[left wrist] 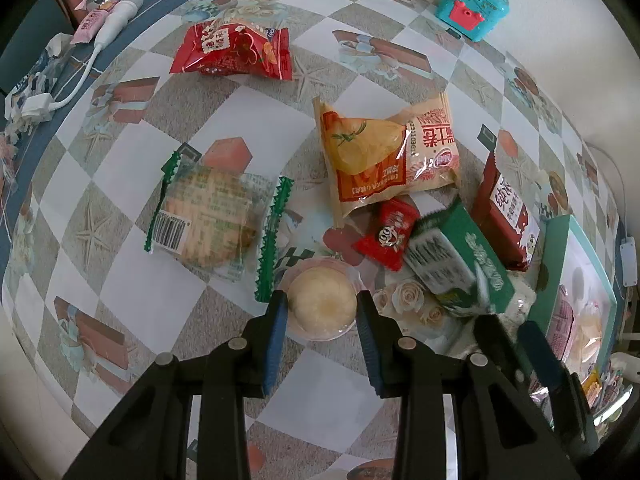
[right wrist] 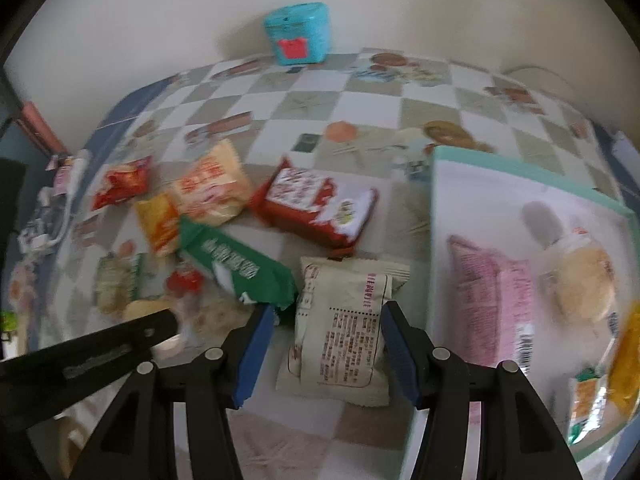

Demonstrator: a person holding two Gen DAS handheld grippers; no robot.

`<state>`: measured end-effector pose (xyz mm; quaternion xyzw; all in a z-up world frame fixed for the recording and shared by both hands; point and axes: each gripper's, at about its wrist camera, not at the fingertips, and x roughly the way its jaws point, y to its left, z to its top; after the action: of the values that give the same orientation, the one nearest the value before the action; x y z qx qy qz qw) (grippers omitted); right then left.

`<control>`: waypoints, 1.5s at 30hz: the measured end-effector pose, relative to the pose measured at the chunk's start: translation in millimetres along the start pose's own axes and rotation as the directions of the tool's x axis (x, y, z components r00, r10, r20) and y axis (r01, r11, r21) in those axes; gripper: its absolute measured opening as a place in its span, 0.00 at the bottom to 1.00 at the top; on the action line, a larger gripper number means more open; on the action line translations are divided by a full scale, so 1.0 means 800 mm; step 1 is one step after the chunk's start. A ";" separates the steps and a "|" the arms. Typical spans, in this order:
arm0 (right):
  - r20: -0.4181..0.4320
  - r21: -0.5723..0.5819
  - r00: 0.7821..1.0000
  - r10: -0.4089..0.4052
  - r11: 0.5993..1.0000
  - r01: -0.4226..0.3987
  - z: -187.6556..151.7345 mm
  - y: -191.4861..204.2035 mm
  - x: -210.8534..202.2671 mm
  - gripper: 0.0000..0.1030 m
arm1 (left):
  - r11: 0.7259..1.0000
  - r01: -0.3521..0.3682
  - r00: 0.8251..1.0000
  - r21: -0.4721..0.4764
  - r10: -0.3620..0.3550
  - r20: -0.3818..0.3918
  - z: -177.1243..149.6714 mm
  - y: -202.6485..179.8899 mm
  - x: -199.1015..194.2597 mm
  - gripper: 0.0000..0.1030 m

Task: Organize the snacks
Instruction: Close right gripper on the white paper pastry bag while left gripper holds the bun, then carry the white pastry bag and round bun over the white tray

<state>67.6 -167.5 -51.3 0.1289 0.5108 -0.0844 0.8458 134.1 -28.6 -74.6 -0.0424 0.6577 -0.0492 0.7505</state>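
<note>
My left gripper (left wrist: 321, 314) is shut on a round pale bun in a clear cup (left wrist: 322, 306), both blue pads against the cup's sides. In the right wrist view my right gripper (right wrist: 326, 332) straddles a cream packet (right wrist: 340, 336) lying on the checked cloth. Its right pad (right wrist: 396, 344) meets the packet's edge, while a gap shows at the left pad (right wrist: 256, 344), so it counts as open. A white tray with a teal rim (right wrist: 520, 174) lies just right of it, holding a pink packet (right wrist: 492, 300) and a round cracker (right wrist: 584, 280).
Loose snacks lie around: a green packet (left wrist: 460, 256), a small red packet (left wrist: 386, 236), a red-brown wafer pack (left wrist: 504, 216), an orange chip bag (left wrist: 384, 156), a clear biscuit pack (left wrist: 208, 216), a red bag (left wrist: 236, 50). A teal toy box (left wrist: 472, 2) stands by the wall.
</note>
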 end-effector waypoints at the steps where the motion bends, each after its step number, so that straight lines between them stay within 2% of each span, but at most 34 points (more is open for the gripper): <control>1: -0.003 -0.002 1.000 0.001 1.000 -0.001 0.000 0.001 0.000 0.54 | 1.000 0.003 1.000 -0.003 -0.003 -0.001 0.001 0.001 0.000 0.35; 7: 0.009 0.011 0.999 -0.037 0.999 0.037 0.000 -0.002 -0.003 0.55 | 1.000 0.008 1.000 -0.005 -0.008 -0.002 0.006 0.008 -0.001 0.35; 15: -0.047 0.066 0.999 -0.012 0.998 0.015 -0.004 -0.013 0.015 0.59 | 1.000 0.012 1.000 -0.011 -0.012 -0.002 0.006 0.013 0.001 0.35; 20: -0.057 0.019 0.997 -0.055 0.998 0.057 -0.008 -0.002 0.021 0.59 | 1.000 0.007 1.000 -0.010 -0.007 -0.001 0.006 0.013 0.001 0.35; 28: -0.026 -0.054 0.989 -0.147 0.988 0.145 -0.015 0.013 0.026 0.59 | 1.000 -0.009 1.000 -0.004 0.009 0.000 0.007 0.007 0.003 0.36; 36: -0.022 -0.040 0.989 -0.145 0.989 0.144 -0.016 0.011 0.024 0.59 | 1.000 -0.027 1.000 0.006 0.027 0.002 0.007 -0.002 0.006 0.37; 45: -0.044 0.011 0.991 -0.122 0.992 0.123 -0.014 0.002 0.021 0.53 | 0.999 -0.028 1.000 0.027 0.028 0.008 0.004 -0.012 0.000 0.36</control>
<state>66.3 -163.0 -70.7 0.1047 0.5354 -0.1368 0.8268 137.4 -38.1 -72.9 -0.0231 0.6545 -0.0474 0.7542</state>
